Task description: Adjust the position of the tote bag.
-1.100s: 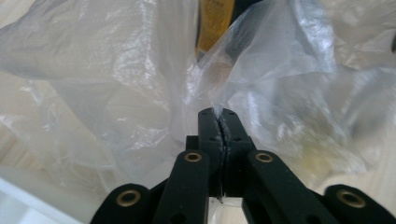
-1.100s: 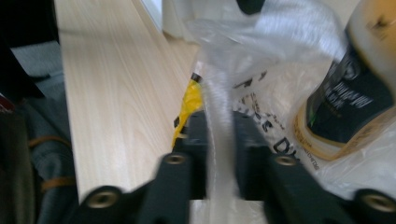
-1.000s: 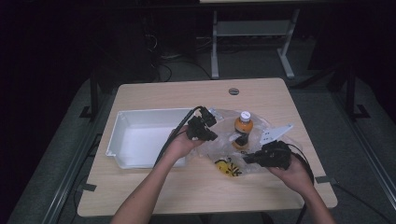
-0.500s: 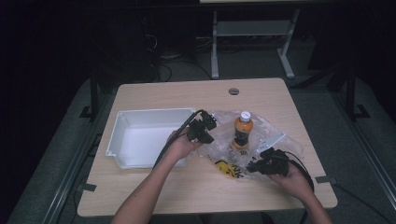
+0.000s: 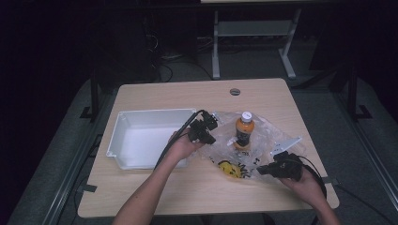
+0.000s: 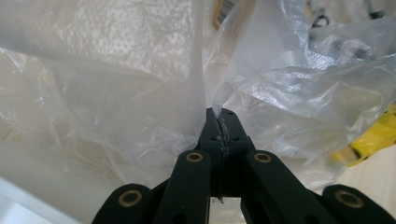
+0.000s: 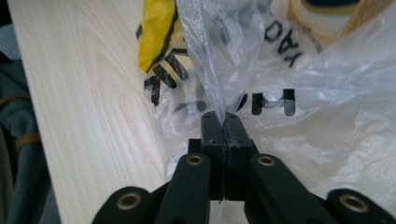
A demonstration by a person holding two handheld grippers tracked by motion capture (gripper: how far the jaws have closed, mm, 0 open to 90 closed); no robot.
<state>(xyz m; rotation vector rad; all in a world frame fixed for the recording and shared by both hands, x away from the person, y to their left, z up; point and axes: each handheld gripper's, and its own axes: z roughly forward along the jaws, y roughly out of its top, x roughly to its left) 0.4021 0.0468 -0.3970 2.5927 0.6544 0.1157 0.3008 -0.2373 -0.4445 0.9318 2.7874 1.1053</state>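
Work in hand: two grippers pull at a clear plastic bag (image 5: 263, 143) lying on the wooden table (image 5: 187, 93), seemingly to spread or open it.
Left gripper (image 5: 205, 133): clenched on a fold of the film at the bag's left edge, just beside the white tray (image 5: 141, 140); in the left gripper view the jaws meet with the film pinched between them (image 6: 219, 122).
Right gripper (image 5: 268, 169): its jaws have just been opening a touch, yet the right gripper view shows them pressed together on a thin pleat of film (image 7: 219, 122) (so the grip holds).
Why held so: opposite edges pinched, probably to keep the film taut between the hands.
Bag contents: an upright orange drink bottle (image 5: 243, 131) and a yellow packet with black lettering (image 5: 231, 168), both under or inside the film.
Edges: the right gripper sits near the table's front right corner, little room behind it.
Open room: bare wood beyond the bottle and along the front left.
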